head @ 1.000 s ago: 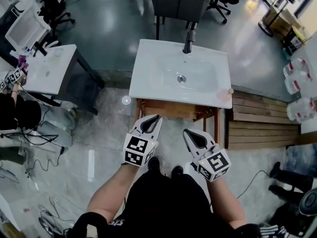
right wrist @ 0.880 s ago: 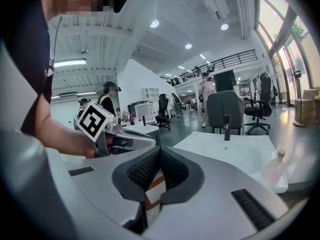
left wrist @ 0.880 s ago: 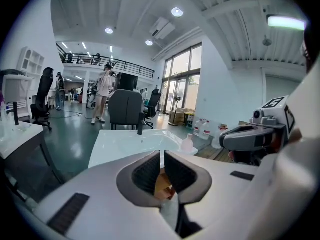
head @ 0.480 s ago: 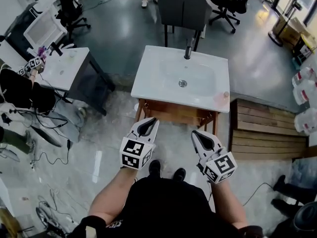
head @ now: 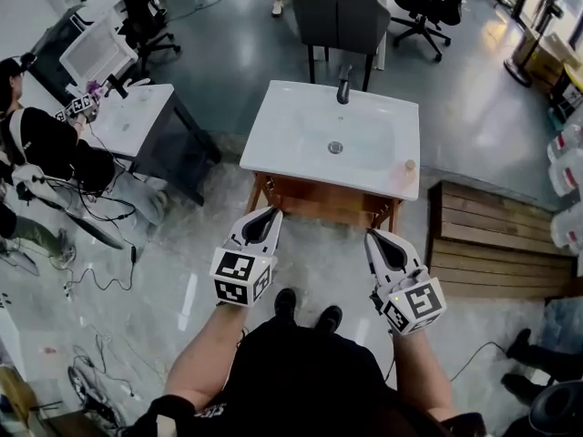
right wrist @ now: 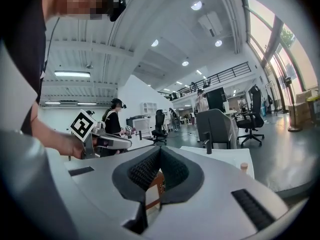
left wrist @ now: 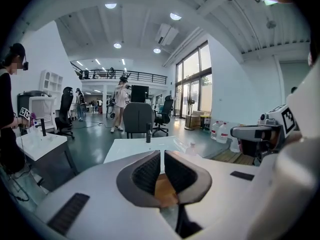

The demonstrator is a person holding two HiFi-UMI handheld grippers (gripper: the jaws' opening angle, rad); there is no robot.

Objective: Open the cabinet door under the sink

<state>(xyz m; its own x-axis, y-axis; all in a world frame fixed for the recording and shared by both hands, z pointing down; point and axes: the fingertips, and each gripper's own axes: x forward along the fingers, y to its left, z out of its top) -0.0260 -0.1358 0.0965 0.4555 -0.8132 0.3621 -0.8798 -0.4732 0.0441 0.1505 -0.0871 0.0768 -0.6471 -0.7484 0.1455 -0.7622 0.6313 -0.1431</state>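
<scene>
Head view looks down past the person's shoes [head: 305, 312] on the floor to two tools held out in front. The left hand-held gripper [head: 271, 214] has its jaws a slit apart with nothing between them; the left gripper view shows only brown wood through that slit. The right hand-held gripper [head: 372, 236] has its jaws together at the tips and carries nothing. Both point at the wooden cabinet [head: 321, 203] just beyond them and touch nothing.

The cabinet stands under the white sink [head: 273, 139], and from this steep angle only the top of its front shows. Its door looks shut, and no handle can be made out. A faucet [head: 343, 85] stands at the sink's far edge, and a grey chair [head: 339, 16] sits beyond that. A white desk [head: 127, 121] stands off to the left.

This reads as the approach, with the door not yet touched. The next move probably calls for bringing one hand-held gripper lower to face the door, finding its handle or free edge, and clamping there. The right one would first have to part its jaws. The pull should then come back toward the person, who likely needs room for the swing.
</scene>
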